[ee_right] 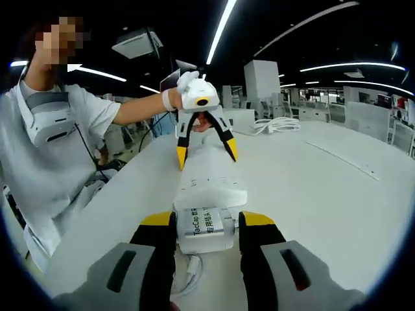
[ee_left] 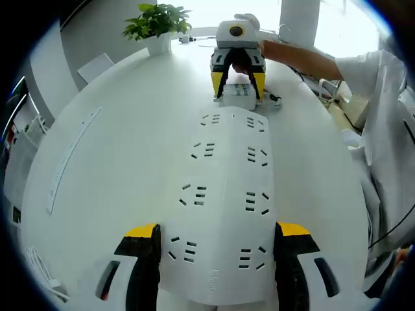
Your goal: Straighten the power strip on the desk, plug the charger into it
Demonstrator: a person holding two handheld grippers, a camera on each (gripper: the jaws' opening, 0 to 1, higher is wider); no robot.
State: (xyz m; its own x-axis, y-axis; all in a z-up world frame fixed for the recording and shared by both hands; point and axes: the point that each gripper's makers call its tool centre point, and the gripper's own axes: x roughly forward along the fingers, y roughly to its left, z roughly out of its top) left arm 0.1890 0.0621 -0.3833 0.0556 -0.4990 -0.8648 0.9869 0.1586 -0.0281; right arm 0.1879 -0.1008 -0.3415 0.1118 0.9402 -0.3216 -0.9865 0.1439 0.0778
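A long white power strip (ee_left: 224, 194) lies lengthwise on the white desk (ee_left: 117, 129), sockets up. My left gripper (ee_left: 217, 249) has its yellow-tipped jaws pressed against both long sides of the strip's near end. At the far end my right gripper (ee_left: 237, 78) is closed around a small white labelled charger (ee_left: 238, 96) that sits against the strip's tip. In the right gripper view the charger (ee_right: 206, 227) sits between the right gripper (ee_right: 207, 230) jaws, the power strip (ee_right: 209, 175) runs away behind it, and the left gripper (ee_right: 206, 152) straddles its far end.
A potted plant (ee_left: 157, 26) stands at the desk's far edge, and a long pale ruler-like strip (ee_left: 71, 159) lies on the left. A person in white (ee_right: 58, 142) stands along the desk's side. A coil of white cable (ee_right: 275, 124) lies further off, with a thin cable (ee_right: 188, 269) by the charger.
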